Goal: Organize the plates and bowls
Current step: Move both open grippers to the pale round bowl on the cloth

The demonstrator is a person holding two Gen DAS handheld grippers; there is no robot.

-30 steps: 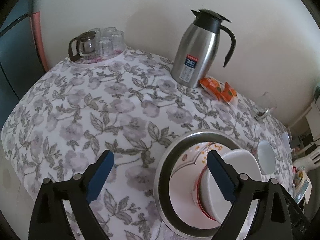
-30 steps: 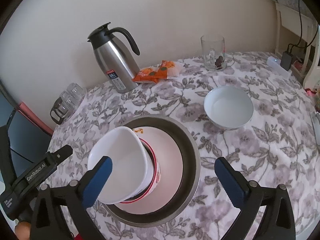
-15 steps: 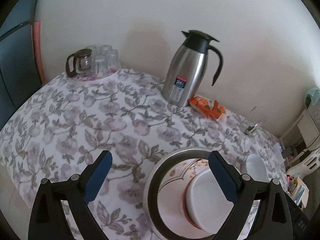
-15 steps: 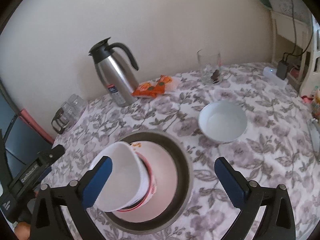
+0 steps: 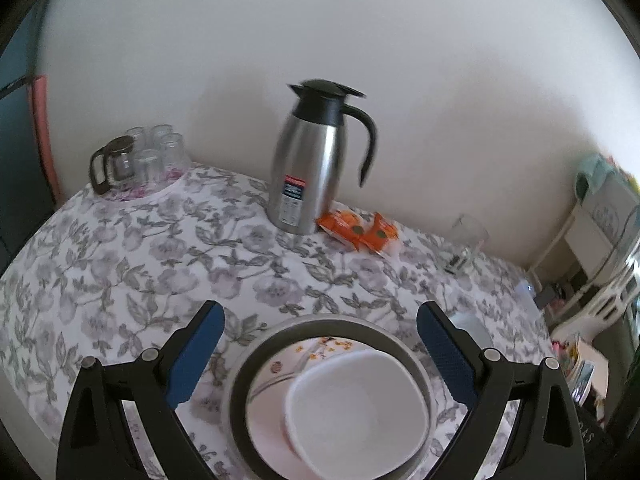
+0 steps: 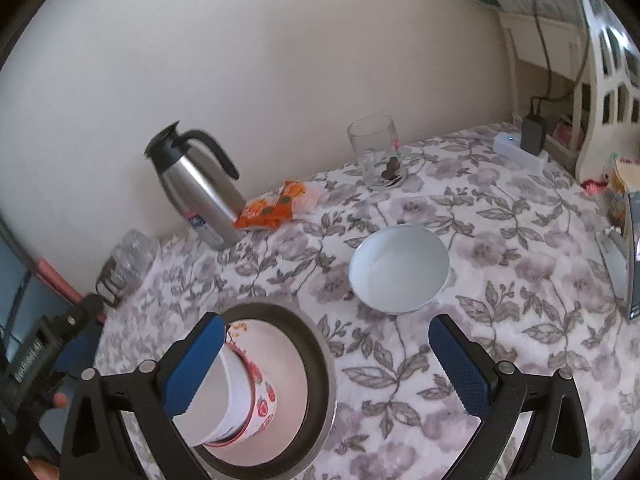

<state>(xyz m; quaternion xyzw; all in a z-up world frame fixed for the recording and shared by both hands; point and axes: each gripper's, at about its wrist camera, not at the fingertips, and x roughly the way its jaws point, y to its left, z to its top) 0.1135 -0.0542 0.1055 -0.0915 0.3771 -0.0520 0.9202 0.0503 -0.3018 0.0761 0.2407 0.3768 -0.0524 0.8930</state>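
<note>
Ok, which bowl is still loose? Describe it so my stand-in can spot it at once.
Start from the steel jug at the wall and the orange packets beside it. Nearer the camera and to the right, the loose bowl sits alone on the floral cloth. Unlike the stacked bowls inside the metal basin, it is plain white, upright and empty.

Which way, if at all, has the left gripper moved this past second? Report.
Yes, rightward: the left gripper now straddles the steel basin, which sat under its right finger before.
</note>
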